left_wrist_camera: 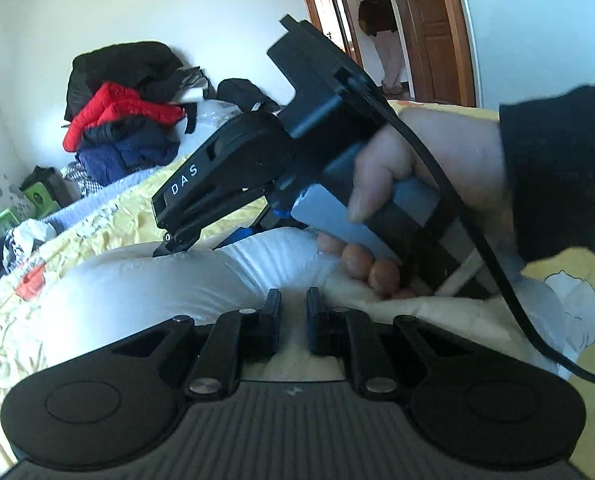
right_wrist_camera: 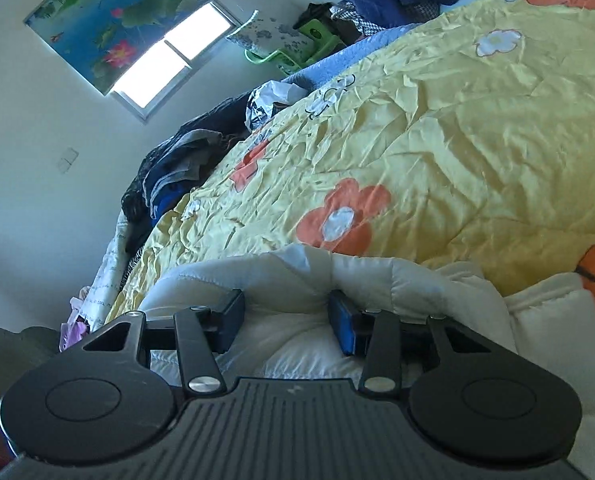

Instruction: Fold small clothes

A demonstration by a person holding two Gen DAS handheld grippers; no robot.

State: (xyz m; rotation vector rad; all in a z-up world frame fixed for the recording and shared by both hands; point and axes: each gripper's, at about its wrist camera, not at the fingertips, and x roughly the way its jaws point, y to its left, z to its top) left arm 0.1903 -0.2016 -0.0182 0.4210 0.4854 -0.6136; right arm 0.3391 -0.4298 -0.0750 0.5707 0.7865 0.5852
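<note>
A white padded garment (left_wrist_camera: 137, 292) lies bunched on a yellow flowered quilt (left_wrist_camera: 109, 232). My left gripper (left_wrist_camera: 293, 312) sits low over it, its fingers nearly together with a thin strip of white fabric pinched in the narrow gap. A hand (left_wrist_camera: 437, 160) in a dark sleeve holds my right gripper (left_wrist_camera: 165, 248), tips down on the garment's far side. In the right wrist view the right gripper (right_wrist_camera: 287, 312) has its jaws apart. A puffy fold of the garment (right_wrist_camera: 281, 280) bulges between the fingers, and the blue pad (right_wrist_camera: 343, 330) stays bare.
The quilt (right_wrist_camera: 457, 140) stretches far ahead. A pile of red, black and navy clothes (left_wrist_camera: 125, 120) sits by the wall. Dark clothes (right_wrist_camera: 177, 168) hang off the bed edge under a window (right_wrist_camera: 169, 60). A person (left_wrist_camera: 381, 36) stands at the wooden doorway. A black cable (left_wrist_camera: 477, 240) trails from the right gripper.
</note>
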